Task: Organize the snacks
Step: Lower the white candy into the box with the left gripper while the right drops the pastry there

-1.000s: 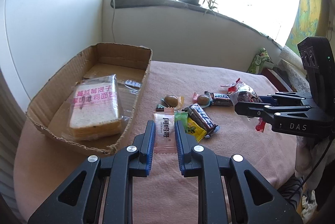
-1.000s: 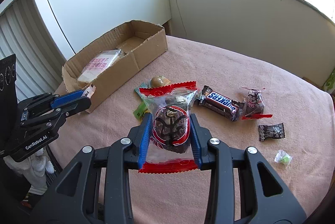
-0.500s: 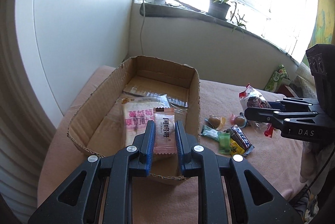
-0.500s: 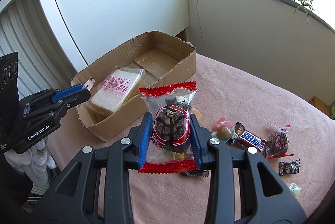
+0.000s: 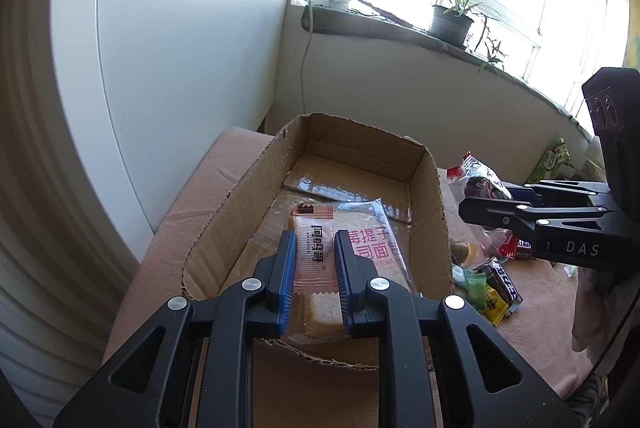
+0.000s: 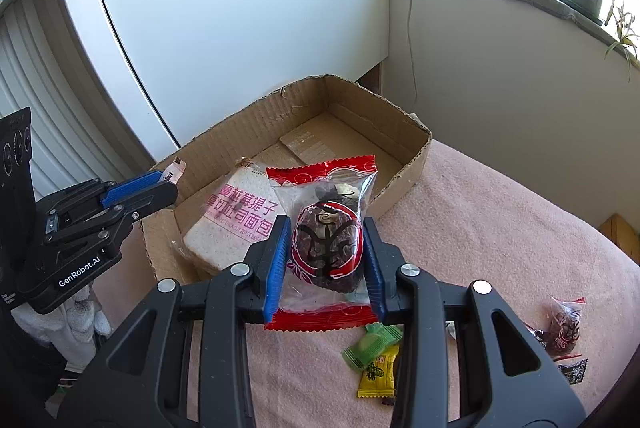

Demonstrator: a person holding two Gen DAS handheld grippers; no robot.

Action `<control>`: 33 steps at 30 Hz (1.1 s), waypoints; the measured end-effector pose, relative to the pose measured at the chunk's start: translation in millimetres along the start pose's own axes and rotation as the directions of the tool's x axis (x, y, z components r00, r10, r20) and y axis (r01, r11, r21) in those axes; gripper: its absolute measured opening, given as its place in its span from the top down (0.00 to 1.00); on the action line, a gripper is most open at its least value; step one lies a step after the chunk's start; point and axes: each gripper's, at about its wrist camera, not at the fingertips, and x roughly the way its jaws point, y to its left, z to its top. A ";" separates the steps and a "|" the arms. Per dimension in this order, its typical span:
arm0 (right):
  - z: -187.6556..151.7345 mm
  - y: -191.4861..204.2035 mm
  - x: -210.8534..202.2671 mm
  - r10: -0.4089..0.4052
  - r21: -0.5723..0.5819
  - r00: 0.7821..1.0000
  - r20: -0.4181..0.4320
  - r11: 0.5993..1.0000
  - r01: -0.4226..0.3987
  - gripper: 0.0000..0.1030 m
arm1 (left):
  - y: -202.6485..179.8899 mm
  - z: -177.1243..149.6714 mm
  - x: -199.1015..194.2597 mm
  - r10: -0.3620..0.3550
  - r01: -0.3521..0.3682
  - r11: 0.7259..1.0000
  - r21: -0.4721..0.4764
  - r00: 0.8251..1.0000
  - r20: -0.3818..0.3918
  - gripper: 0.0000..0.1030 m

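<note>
Snack sachet (image 5: 316, 260) — clamped in left tool (image 5: 315, 268) — above box (image 5: 240, 196).

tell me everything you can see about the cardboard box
The cardboard box is a shallow open tray of brown corrugated card with torn, ragged rims and clear tape on its floor. It sits on the pink cloth near the white wall. Inside lies a wrapped toast bread pack.
</note>
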 end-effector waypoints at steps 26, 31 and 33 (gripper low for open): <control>21.6 10.8 47.8 0.012 -0.039 0.999 -0.048 0.999 -0.014 0.65 | 9.2 8.5 15.7 0.053 -0.053 0.999 0.009 0.998 -0.030 0.80; 22.8 10.8 46.1 0.007 -0.038 1.000 -0.025 0.999 -0.008 0.41 | 8.9 8.4 14.1 0.071 -0.070 0.997 0.009 0.997 -0.027 0.58; 23.0 11.9 43.3 0.003 -0.043 1.000 -0.010 0.999 -0.003 0.32 | 9.1 8.4 12.8 0.073 -0.073 0.997 0.007 0.997 -0.024 0.57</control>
